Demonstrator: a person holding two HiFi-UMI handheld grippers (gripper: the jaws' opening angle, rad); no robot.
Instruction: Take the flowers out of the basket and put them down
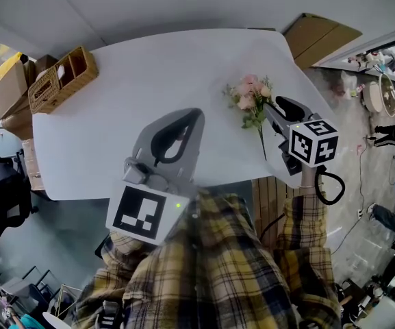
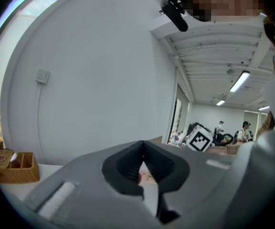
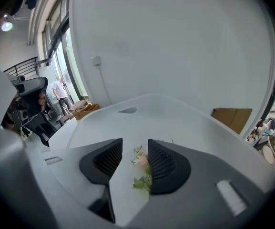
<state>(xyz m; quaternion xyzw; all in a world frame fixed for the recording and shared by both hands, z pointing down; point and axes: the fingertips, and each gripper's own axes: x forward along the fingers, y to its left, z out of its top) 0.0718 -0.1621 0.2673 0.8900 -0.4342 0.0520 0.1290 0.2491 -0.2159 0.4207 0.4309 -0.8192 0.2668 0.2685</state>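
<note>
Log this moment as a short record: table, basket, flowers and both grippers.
table: white top
basket: wicker, at the table's far left edge, no flowers visible in it
flowers: pink bunch with green stem, out of the basket, apparently lying on the table's right side
left gripper: shut, nothing held, near the table's near edge
right gripper: open, angled down at the flowers, which show between its jaws without being pressed

Smooth matt white tabletop (image 1: 149,67), woven wicker basket (image 1: 64,79), matt grey plastic right gripper (image 3: 135,147) with ribbed black jaws, checked cloth sleeve (image 1: 300,225).
</note>
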